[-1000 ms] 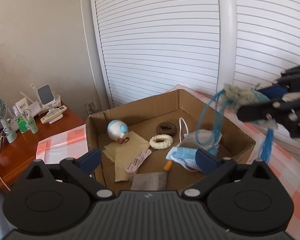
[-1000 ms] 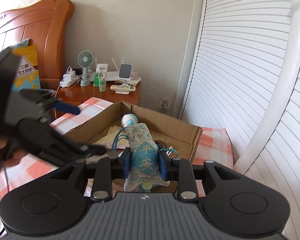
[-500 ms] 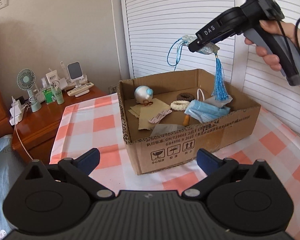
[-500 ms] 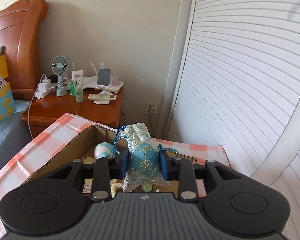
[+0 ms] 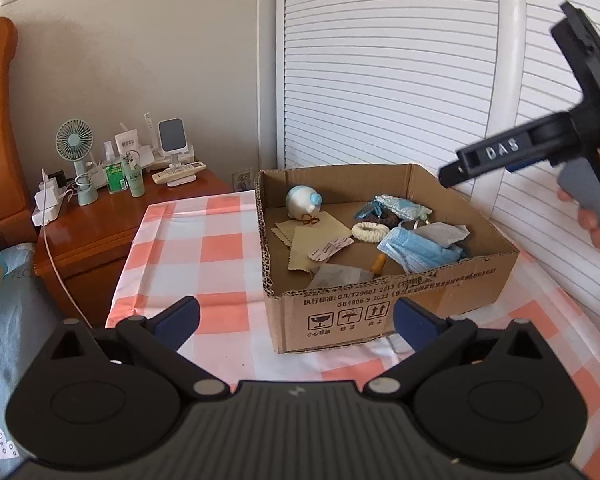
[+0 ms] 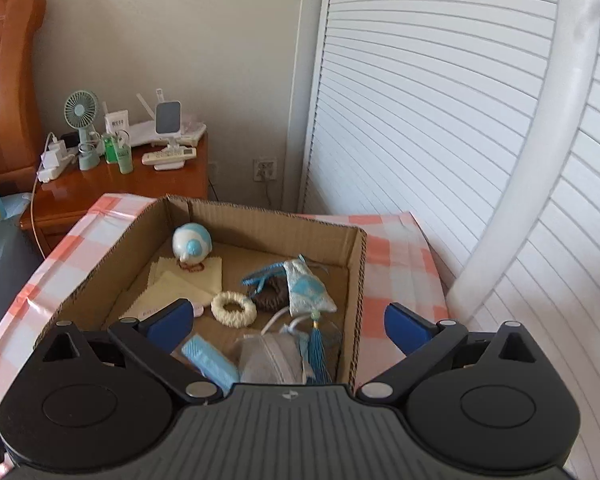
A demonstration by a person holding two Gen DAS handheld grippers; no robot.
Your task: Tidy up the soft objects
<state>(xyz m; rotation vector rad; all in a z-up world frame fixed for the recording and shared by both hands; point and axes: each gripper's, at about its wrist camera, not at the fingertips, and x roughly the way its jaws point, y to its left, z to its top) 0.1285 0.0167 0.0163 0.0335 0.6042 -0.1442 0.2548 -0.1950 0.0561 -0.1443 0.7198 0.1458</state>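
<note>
Right wrist view: the jaws of the right gripper (image 6: 287, 326) are seen spread wide apart and empty, held over the near edge of the cardboard box (image 6: 358, 280). Directly ahead of them and below, the blue lace sachet (image 6: 306, 292) lies on the box floor near the right wall, its long axis running away from the jaws, its gathered neck at the far end and its tassel (image 6: 317, 350) trailing back toward them. It is judged that any further handling of the sachet falls to this gripper, it being the nearer.

The left gripper (image 5: 296, 316) is held well back over the checked desk (image 5: 188, 248), outside the box's printed front wall, its jaws likewise apart and empty.

Counted within the box: one sachet, one cream scrunchie (image 6: 233, 309), one brown scrunchie (image 6: 271, 295) (partly under the sachet), one round blue-and-white toy (image 6: 191, 245), two yellow cloths (image 5: 316, 240), one pink patterned strip (image 5: 330, 249), one grey pouch (image 5: 338, 274). The face masks (image 5: 420, 250) are heaped, so at least two are made out, one blue and one grey. Nothing soft is seen left on the desk.
</note>
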